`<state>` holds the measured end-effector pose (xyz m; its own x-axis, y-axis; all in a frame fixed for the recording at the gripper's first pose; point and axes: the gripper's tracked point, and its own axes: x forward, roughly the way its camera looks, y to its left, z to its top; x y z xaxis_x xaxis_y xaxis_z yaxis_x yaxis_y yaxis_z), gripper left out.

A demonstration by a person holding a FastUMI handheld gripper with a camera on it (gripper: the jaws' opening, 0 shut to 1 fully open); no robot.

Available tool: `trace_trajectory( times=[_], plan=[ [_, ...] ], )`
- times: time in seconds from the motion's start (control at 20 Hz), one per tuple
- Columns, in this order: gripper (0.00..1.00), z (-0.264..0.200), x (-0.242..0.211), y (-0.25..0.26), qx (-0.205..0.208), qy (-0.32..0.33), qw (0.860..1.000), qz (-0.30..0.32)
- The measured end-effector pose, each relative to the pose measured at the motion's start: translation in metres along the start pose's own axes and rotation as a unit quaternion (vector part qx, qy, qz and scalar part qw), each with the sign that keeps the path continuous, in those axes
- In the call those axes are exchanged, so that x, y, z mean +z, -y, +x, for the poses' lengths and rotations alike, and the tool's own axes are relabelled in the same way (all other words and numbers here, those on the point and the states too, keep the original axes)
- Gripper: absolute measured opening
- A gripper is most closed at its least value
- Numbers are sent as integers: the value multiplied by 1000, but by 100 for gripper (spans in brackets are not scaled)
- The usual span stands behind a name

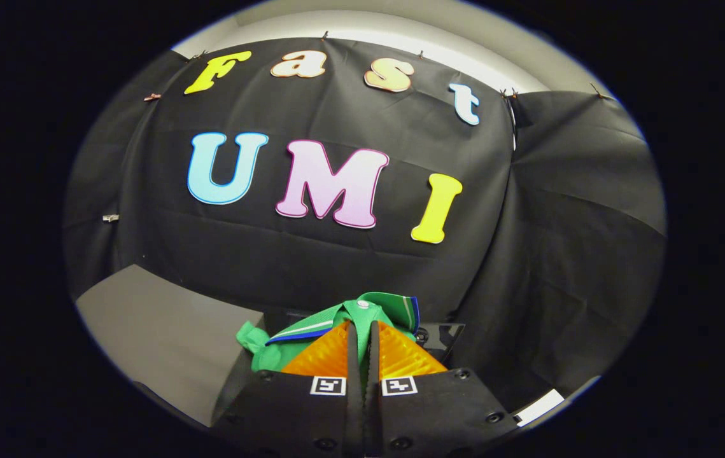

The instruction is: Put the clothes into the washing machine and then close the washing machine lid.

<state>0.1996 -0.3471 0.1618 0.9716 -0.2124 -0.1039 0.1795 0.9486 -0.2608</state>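
gripper: orange fingers drawn nearly together, clamped on green cloth at the tips
clothes: green garment with blue-white striped trim and a small white button, pinched between the fingertips, bunched over and just beyond them, held up off the surfaces
garment spread: more of it hangs on the left finger's side, a green fold sticking out there
orientation: crumpled, long axis unclear; collar edge runs across the fingertips
grey surface: flat grey top beside the left finger, below the garment
dark object: glossy dark thing just behind the garment on the right finger's side, mostly hidden, can't identify
backdrop: black cloth wall well beyond
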Motion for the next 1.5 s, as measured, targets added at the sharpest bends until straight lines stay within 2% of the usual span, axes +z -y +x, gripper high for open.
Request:
trace_trajectory(
  times=[0.35,0.6,0.85,1.1,1.5],
  plan=[
    [6,40,-98,28,1,-50,999,18],
    [6,66,-177,15,13,-99,995,26],
    [6,77,-236,-6,26,-149,988,1],
    [6,95,-294,-18,31,-203,979,8],
    [6,111,-354,-19,28,-282,959,13]
  ],
)
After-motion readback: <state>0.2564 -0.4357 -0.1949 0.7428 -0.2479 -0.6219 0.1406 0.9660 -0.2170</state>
